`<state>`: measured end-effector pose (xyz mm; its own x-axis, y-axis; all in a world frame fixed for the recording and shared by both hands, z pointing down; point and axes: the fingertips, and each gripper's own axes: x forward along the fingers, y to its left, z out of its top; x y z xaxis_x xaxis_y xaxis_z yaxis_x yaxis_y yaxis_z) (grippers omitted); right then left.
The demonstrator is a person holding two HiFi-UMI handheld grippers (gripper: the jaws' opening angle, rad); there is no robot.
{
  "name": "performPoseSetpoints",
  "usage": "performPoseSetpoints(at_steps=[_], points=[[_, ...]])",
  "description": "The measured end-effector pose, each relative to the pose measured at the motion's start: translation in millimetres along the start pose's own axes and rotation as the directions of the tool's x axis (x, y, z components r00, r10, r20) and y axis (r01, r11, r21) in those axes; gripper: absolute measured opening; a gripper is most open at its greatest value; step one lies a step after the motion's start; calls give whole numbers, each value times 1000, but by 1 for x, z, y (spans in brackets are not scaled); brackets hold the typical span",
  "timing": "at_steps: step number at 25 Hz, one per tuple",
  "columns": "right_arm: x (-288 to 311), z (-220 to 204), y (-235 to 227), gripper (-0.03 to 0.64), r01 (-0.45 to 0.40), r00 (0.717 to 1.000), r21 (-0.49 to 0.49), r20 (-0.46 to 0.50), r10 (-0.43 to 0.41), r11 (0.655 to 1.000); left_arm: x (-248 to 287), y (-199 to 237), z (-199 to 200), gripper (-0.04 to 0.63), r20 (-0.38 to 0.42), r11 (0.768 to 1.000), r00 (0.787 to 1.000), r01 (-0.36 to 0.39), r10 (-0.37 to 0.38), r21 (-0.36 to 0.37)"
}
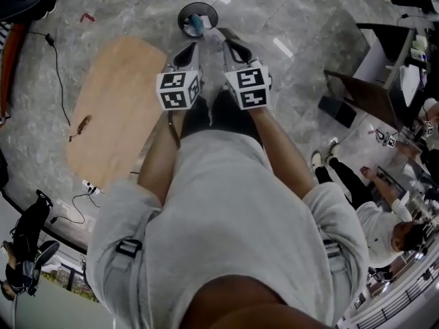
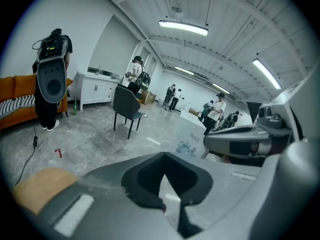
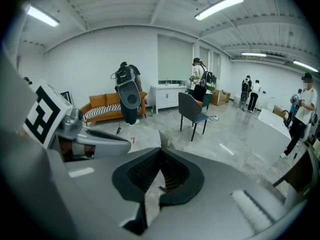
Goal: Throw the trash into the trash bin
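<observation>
Left gripper point(image 2: 164, 156) point(image 1: 192, 49): your fingers are closed, tips meeting, pinching a thin pale plastic sheet point(image 2: 192, 136). The sheet runs up and to the right from the tips. It is see-through, with a blue pattern and some print on it.

Right gripper point(image 3: 160, 151) point(image 1: 226, 43): your fingers are closed on the same plastic sheet point(image 3: 150, 196), a pale strip caught between the pads. The left gripper's marker cube is just beside it.

Plastic sheet point(image 1: 210, 60), head view: it hangs between the two grippers, which you hold side by side in front of your body, pointing forward and down.

Trash bin point(image 1: 181, 18): round and dark, standing on the grey stone floor point(image 1: 309, 67) straight ahead of the fingertips, its near rim just past them. Something blue and white lies inside it.

Desk point(image 1: 116, 94): a tan wooden top with rounded corners, to your left. The bin is off its far right corner. A small brown scrap point(image 1: 84, 123) lies near its left edge.

Chair point(image 2: 127, 106): dark, standing alone on the floor farther out.

Sofa point(image 3: 102, 106): orange, against the far wall.
</observation>
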<state>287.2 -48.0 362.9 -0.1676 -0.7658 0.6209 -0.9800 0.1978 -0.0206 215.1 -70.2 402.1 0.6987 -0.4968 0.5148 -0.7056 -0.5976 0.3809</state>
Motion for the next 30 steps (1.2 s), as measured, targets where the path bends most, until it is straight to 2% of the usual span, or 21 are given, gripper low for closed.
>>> performPoseSetpoints(at_steps=[4,7,12,15,19,24,30], points=[[32,1,-16,8,-47,999,-13,-20,46,999,23,16,-1,18,-10,998,999,-46,46,-37],[62,-9,-34,9,-100,994,-33,-42,99,994,49,24,-7,18,-20,992,994,-107,106,-68],[125,-27,-62,8,-214,971,-49,-115,208,975,106,45,-17,18,-80,964,974,-221,212,-149],[155,-32,-76,8,-271,956,-120,-146,253,955,136,50,-17,18,-106,953,968,-243,227,-181],[187,-45,-94,8,-330,936,-147,-178,304,932,170,63,-18,18,-118,938,958,-280,260,-206],[236,-66,-99,8,-376,918,-165,-201,342,912,203,99,-23,18,-82,906,942,-336,326,-256],[298,-109,-98,8,-382,913,-161,-221,344,910,242,140,-70,18,-88,904,938,-345,334,-253]])
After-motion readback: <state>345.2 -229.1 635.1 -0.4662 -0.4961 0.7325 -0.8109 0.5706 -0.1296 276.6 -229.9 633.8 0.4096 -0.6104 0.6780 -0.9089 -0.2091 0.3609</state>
